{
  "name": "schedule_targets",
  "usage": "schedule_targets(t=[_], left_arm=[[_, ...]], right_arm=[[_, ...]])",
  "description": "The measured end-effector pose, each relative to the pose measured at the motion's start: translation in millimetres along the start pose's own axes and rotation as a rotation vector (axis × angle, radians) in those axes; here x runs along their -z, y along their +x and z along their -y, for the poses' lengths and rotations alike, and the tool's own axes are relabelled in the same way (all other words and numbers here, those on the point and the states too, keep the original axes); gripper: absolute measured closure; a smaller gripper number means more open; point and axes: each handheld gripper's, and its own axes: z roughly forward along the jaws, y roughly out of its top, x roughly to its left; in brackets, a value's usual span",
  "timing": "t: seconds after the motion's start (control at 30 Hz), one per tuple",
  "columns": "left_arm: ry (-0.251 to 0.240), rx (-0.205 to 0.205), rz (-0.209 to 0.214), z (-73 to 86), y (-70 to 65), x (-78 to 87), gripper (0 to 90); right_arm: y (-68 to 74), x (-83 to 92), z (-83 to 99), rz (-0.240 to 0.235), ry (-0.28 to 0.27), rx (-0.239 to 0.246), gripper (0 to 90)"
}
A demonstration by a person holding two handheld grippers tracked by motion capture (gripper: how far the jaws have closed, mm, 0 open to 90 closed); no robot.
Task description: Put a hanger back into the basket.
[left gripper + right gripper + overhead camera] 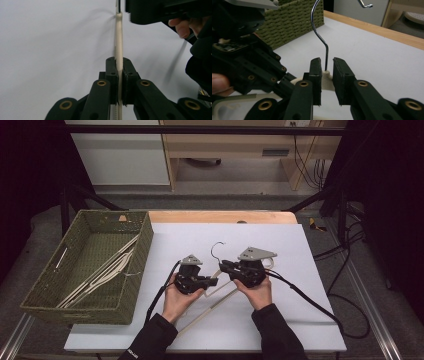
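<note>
— Where's the hanger (216,292) at this moment?

— It's in front of you, near the middle of the white table (300,270), held between your two hands. Its cream bars run from the grippers down toward your left sleeve (150,337), and its metal hook (216,249) curves up above the grippers.

— What's your left gripper (212,281) doing?

— It's clamped tight on one cream arm of the hanger. In the left gripper view the bar (119,50) runs straight up between the two black pads, and both pads press on it with no gap to spare.

— And your right gripper (223,266)?

— It sits at the neck of the hanger, close to the left one. In the right gripper view the hook's wire (322,37) rises from the cream neck (326,75) between the jaws. There's a small gap on each side — the pads stand apart around the neck and don't squeeze it.

— Anything else on the table?

— The woven green basket (142,240) stands at your left, well apart from the grippers — several more pale hangers (102,272) lie inside it.
</note>
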Motion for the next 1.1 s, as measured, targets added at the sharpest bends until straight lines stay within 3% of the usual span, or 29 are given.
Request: schedule_targets(t=[0.17,0.23,0.5,0.8,1.1], left_arm=[[-0.016,-0.064,-0.055,-0.2,-11.8,8.0,85.9],[-0.031,-0.072,-0.066,-1.7,-14.0,13.5,85.9],[-0.070,-0.158,-0.102,-15.6,-21.8,49.6,85.9],[-0.114,-0.262,-0.134,-44.1,-31.3,106.1,85.9],[-0.133,-0.354,-0.205,-65.5,-32.5,155.4,85.9]], right_arm=[[1.7,35.4,7.7,-0.002,-0.049,0.000,64.8],[1.2,47.2,13.4,-0.003,-0.063,-0.009,57.8],[-9.9,79.3,37.1,0.032,-0.089,-0.027,32.3],[-18.9,100.4,52.5,0.106,-0.067,-0.019,11.5],[-23.2,112.0,57.4,0.145,-0.094,-0.051,5.7]])
